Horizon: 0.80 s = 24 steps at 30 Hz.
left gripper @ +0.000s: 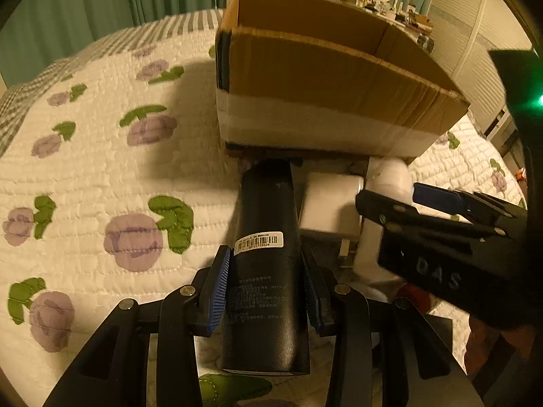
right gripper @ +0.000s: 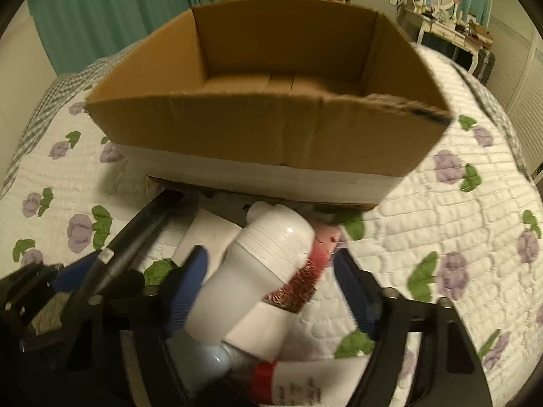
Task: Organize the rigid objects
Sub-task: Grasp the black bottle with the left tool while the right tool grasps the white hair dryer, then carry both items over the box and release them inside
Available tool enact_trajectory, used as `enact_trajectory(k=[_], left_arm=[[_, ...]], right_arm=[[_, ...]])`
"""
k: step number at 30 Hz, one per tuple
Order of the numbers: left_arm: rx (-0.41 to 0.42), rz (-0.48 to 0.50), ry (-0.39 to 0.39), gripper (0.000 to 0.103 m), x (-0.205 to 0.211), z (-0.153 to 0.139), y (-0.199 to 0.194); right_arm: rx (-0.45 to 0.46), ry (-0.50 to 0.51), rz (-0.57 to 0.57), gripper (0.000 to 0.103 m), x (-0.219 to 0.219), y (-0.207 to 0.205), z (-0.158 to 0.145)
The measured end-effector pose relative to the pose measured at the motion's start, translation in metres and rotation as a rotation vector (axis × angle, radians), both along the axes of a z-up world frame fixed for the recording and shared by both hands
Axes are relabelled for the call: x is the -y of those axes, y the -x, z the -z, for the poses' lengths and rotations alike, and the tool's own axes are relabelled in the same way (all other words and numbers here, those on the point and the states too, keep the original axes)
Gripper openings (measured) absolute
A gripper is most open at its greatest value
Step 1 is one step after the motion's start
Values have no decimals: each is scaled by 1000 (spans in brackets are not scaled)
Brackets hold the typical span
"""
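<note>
Plainly, left tongs (left gripper: 268, 288) clamping barcode-labelled black bottle (left gripper: 268, 237), right tongs (right gripper: 271, 291) marked DAS, parted around white bottle (right gripper: 261, 271).

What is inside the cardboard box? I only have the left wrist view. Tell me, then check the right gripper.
Observer: The cardboard box is empty. The right wrist view shows its bare floor.
Operator: Report the right gripper.
Observer: The right gripper straddles the white bottle, but the pad on the picture's right stands clear of it.
Operator: Say what lies under that bottle.
Observer: A white tube with a red band lies partly beneath it, nearer the camera.
</note>
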State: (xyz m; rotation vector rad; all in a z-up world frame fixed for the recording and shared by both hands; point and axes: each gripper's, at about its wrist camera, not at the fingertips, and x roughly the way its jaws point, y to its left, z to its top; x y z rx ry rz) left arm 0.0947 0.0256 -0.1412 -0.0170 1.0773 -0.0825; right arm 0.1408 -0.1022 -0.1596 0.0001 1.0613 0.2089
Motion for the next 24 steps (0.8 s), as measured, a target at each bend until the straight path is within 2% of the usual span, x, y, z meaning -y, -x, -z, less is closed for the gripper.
enact_trajectory(k=[3,7,8,9,15,20,24], left_arm=[[-36,1,3,39,-1,12,-5],[-25,-4,59,39,-6,10,-6],[-19,-3,74,39,-8,8,-5],[-16,-3,88,39,-11,6,-3],[5,-27,143,39,-30,-14,6],[48,-18,147,39,-28,-37,19],[71,-15,137,39,-18,-59,33]], right_arm=[[-22,-62,11,63,2,-6,8],[-23,-107,-7,59,4,-9,13],[-20,-112,-7,58,6,-8,13],[-12,-118,-5,51,8,-7,12],[19,-96,-13,52,19,9,6],[62,-100,-14,52,33,25,-19],[120,-99,-31,52,40,40,-50]])
